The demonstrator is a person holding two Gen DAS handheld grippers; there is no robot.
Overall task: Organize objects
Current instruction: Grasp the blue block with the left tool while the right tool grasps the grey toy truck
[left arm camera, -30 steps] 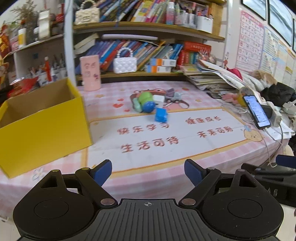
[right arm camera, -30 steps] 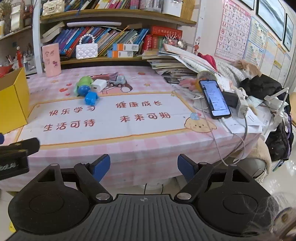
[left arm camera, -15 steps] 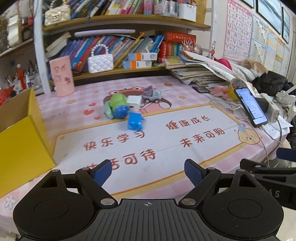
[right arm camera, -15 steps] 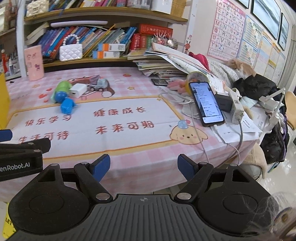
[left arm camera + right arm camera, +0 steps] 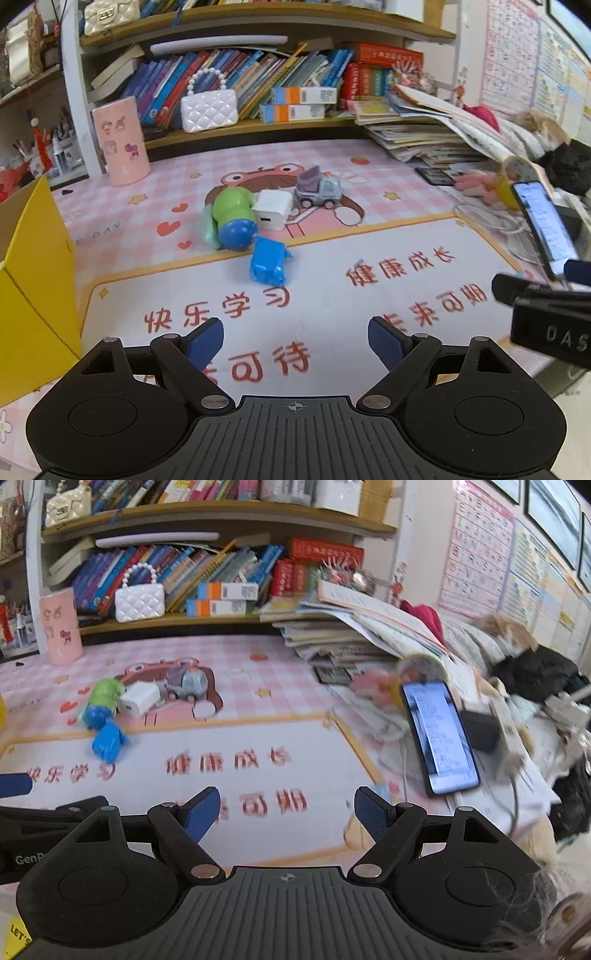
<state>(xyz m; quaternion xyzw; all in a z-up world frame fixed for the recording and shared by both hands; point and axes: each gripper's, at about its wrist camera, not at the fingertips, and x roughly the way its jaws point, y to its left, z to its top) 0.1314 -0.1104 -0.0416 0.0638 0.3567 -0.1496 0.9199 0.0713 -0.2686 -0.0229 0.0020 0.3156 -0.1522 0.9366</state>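
We bring both grippers closer over mat; toy cluster (image 5: 255,218) now nearer. Left gripper (image 5: 295,338), right gripper (image 5: 286,812) wide open, empty. Pickup next.

A: The yellow box (image 5: 33,280) at the left edge looks like matt cardboard, and the blue toy (image 5: 267,260) at frame centre is glossy plastic

B: Agreed; the white charger (image 5: 273,209) is smooth plastic, the quilted purse (image 5: 209,109) upper centre shines like pearly vinyl, the table mat (image 5: 332,302) looks smooth
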